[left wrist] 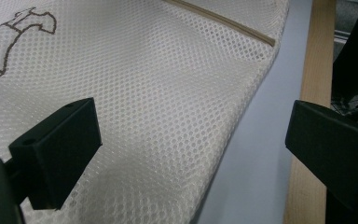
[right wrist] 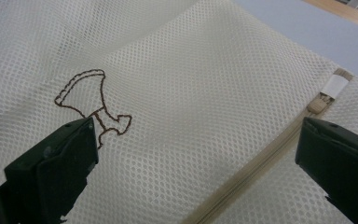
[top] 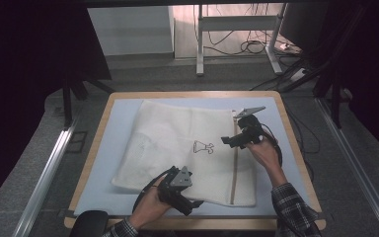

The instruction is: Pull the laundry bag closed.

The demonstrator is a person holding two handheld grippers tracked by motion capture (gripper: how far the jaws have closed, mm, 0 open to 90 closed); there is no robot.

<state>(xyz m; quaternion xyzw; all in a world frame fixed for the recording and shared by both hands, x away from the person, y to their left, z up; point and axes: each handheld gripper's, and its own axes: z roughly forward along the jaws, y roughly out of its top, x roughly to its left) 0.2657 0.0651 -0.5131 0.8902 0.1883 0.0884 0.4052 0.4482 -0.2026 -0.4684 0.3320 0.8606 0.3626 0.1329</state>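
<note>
A white mesh bag [top: 177,148] lies flat on the blue mat [top: 106,148] of the table [top: 94,143], a little askew, its near edge close to the table's front. The mesh is fine and its contents cannot be made out; the bag lies flat with slight folds.

Left: the left gripper [top: 190,203] sits at the bag's near edge, held in the person's left hand [top: 150,207]. In the left gripper view its jaws stand wide apart, with the bag's corner [left wrist: 168,116] and a strip of mat [left wrist: 256,154] between them. Nothing is pinched.

Centre: a brown stitched emblem [top: 203,146] marks the bag's upper face.

Right: a beige zipper [top: 235,168] runs along the bag's right side, front to back. The right gripper [top: 232,140] hovers over the bag between emblem and zipper, held in the right hand [top: 266,150]. In the right gripper view its jaws are spread wide over the mesh, the emblem [right wrist: 91,105] by one jaw, the zipper [right wrist: 261,163] and its pull [right wrist: 326,95] by the other. It grips nothing.
</note>
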